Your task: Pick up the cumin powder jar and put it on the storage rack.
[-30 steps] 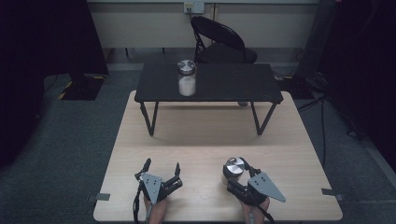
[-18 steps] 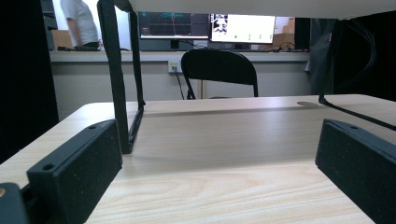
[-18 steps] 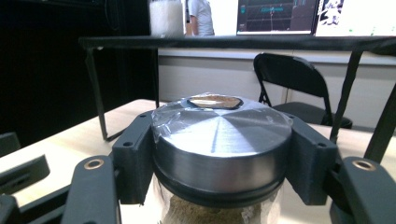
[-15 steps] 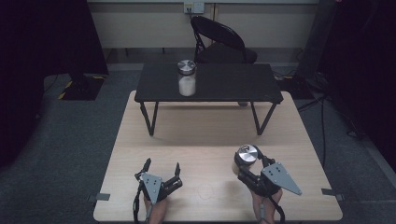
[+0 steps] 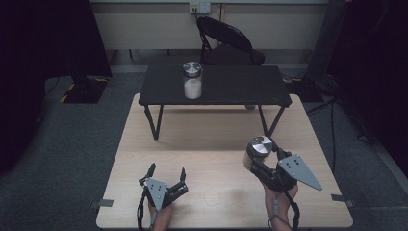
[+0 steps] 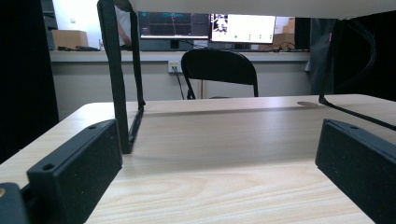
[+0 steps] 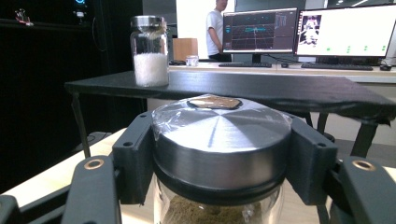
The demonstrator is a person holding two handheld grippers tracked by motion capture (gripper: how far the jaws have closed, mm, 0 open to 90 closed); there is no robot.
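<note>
A: Right gripper (image 5: 260, 159), lower right of the high view?
B: Clamped on a glass jar with a brushed metal lid (image 5: 260, 147), pads tight against both sides just under the lid. In the right gripper view, same jar (image 7: 219, 140) low in the centre, brownish powder behind the glass, a small brown patch on top of the lid.

A: On the wood or off it?
B: Looks held above the light wooden table (image 5: 207, 139), though hard to tell for certain from above.

A: Left gripper (image 5: 167, 177)?
B: Lower left of the high view, low over the table near its front edge. Jaws spread wide, bare wood between them in the left gripper view.

A: Anything else nearby?
B: A second jar (image 5: 192, 81), white powder inside, metal lid, standing upright left of centre on the small black table (image 5: 240, 89) at the upper middle. Same jar (image 7: 149, 51) at upper left of the right gripper view. Black folding chair (image 5: 226, 41) behind it, monitors (image 7: 303, 30) and a person standing far back.
</note>
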